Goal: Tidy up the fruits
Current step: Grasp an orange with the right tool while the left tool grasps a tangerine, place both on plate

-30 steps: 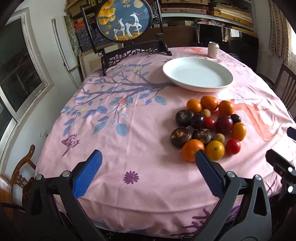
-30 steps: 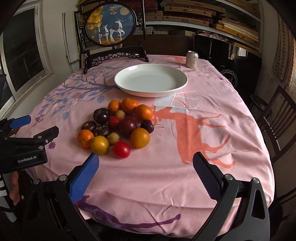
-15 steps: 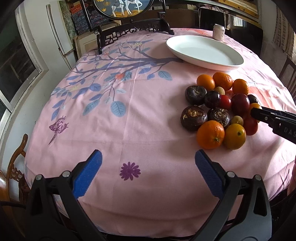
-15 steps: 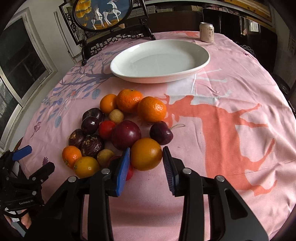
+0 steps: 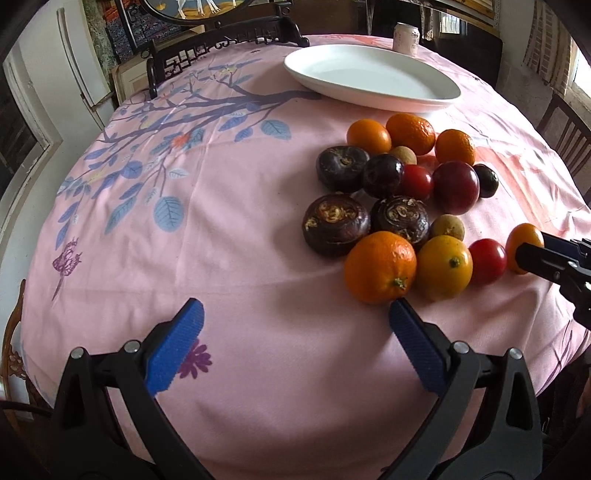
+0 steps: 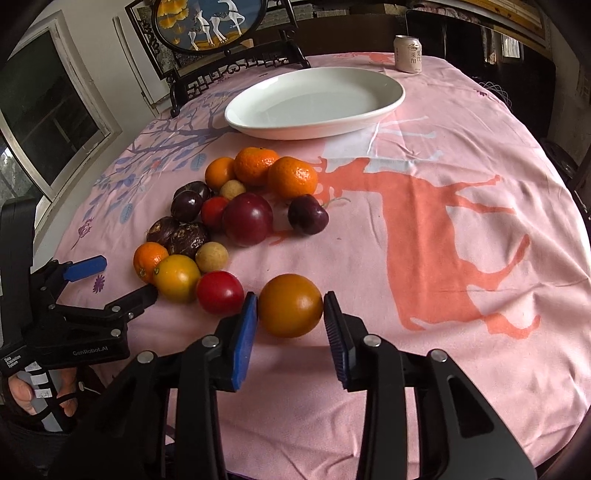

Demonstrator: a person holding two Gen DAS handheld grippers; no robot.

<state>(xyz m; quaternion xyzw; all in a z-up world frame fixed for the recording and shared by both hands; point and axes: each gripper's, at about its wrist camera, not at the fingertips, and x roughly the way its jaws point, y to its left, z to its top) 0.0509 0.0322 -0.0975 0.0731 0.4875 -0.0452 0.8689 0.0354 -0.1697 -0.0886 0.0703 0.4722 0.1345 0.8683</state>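
A cluster of fruits lies on the pink tablecloth: oranges, dark plums, red tomatoes and brown water chestnuts. My right gripper [image 6: 290, 314] is shut on a yellow-orange fruit [image 6: 290, 310], pulled a little out of the cluster toward me. That fruit [image 5: 522, 240] also shows at the right edge of the left wrist view. My left gripper [image 5: 293, 325] is open and empty, low over the cloth, its right fingertip [image 5: 400, 314] just in front of an orange [image 5: 380, 267]. The empty white plate [image 6: 314, 103] stands behind the fruits.
A drink can [image 6: 407, 53] stands behind the plate. A framed round deer picture on a dark stand [image 6: 210, 22] is at the table's far left. A window is on the left wall. A wooden chair [image 5: 565, 136] is at the right.
My right gripper has closed onto the yellow-orange fruit and drawn it away from the cluster. My left gripper has moved forward and right, closer to the nearest orange, staying open.
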